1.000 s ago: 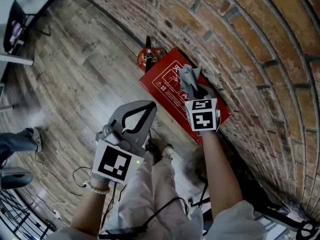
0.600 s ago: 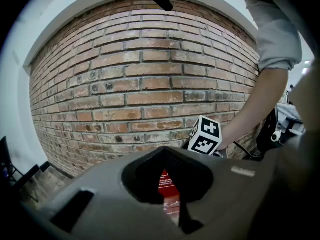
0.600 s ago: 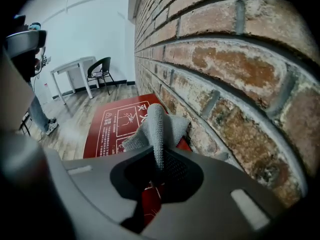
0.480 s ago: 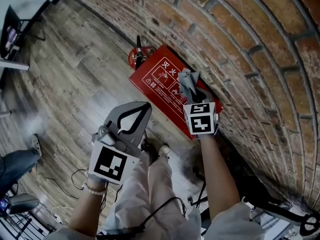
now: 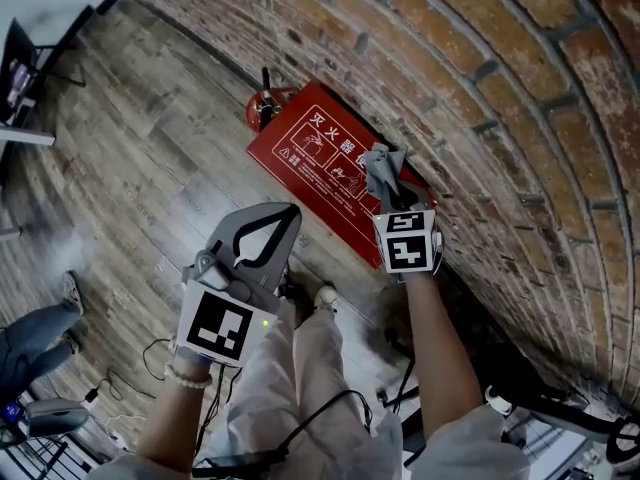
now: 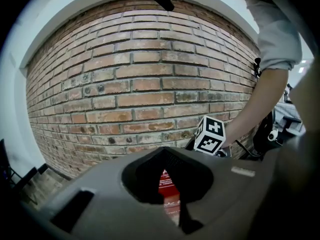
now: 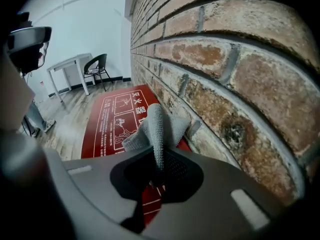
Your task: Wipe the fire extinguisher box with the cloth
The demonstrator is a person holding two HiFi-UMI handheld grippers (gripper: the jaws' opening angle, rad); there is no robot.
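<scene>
A flat red rectangular fire extinguisher box with white printing point(image 5: 320, 158) lies on the grey-brown wooden plank floor point(image 5: 150, 148), its long side against the foot of the red brick wall point(image 5: 480, 98). In the head view it sits at about 12 o'clock from the middle of the frame. A red fire extinguisher point(image 5: 262, 108) stands just beside the box's 11 o'clock end.

The right gripper point(image 5: 392, 192) hangs over the box's 4 o'clock end, close to the wall. Its jaws are clamped on a crumpled grey woven cloth point(image 5: 383, 171). In the right gripper view the cloth point(image 7: 155, 129) sticks out past the jaws of that gripper point(image 7: 156, 165), with the box point(image 7: 107, 119) beyond it at 10 o'clock. Whether the cloth touches the box cannot be told.

The left gripper point(image 5: 290, 211) is held at 7 o'clock from the box, clear of it, over the floor. Its jaws point(image 6: 165, 152) are together with nothing between them; a strip of the box point(image 6: 167, 184) shows through the gap behind the tips.
</scene>
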